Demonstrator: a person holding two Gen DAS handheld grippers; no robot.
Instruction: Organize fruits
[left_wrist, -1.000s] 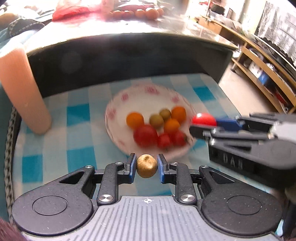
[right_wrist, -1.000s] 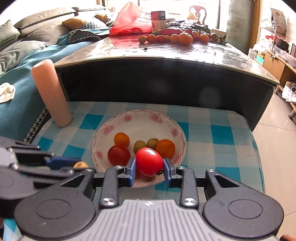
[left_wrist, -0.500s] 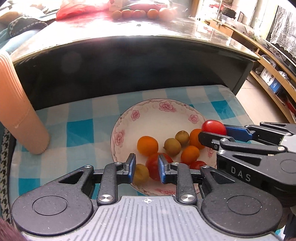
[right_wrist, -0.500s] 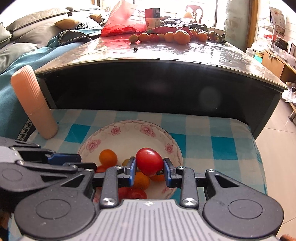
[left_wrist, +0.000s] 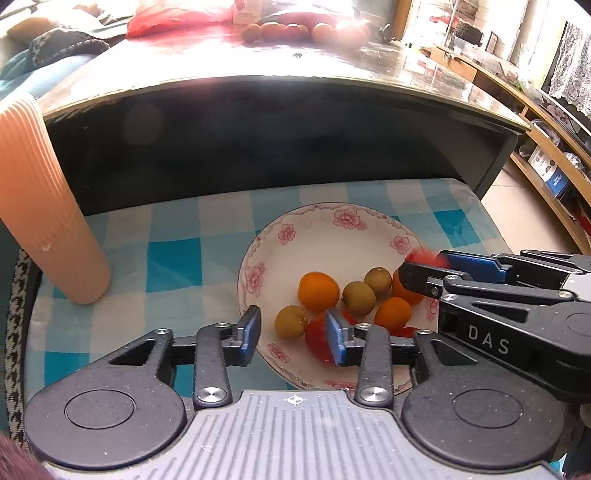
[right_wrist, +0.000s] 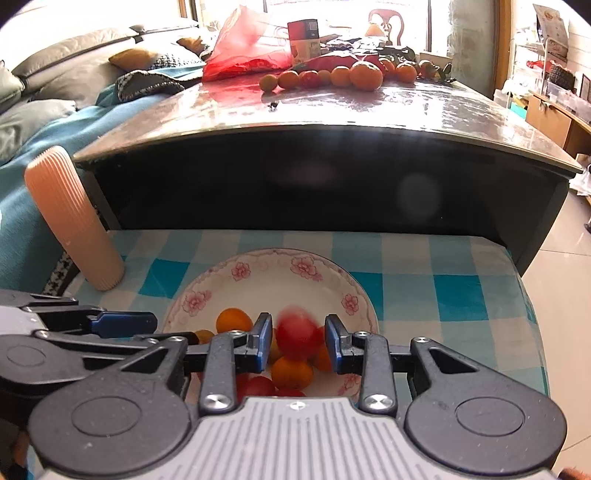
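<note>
Left gripper released, empty | right gripper released, red tomato blurred between jaws | advised: lift both clear of plate vertically.

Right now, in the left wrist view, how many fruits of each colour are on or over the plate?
Orange fruits: 3
Yellow-green fruits: 3
Red tomatoes: 3, counting the blurred one at the plate's right rim
Total: 9 visible; part of the plate is hidden, so there may be more.
</note>
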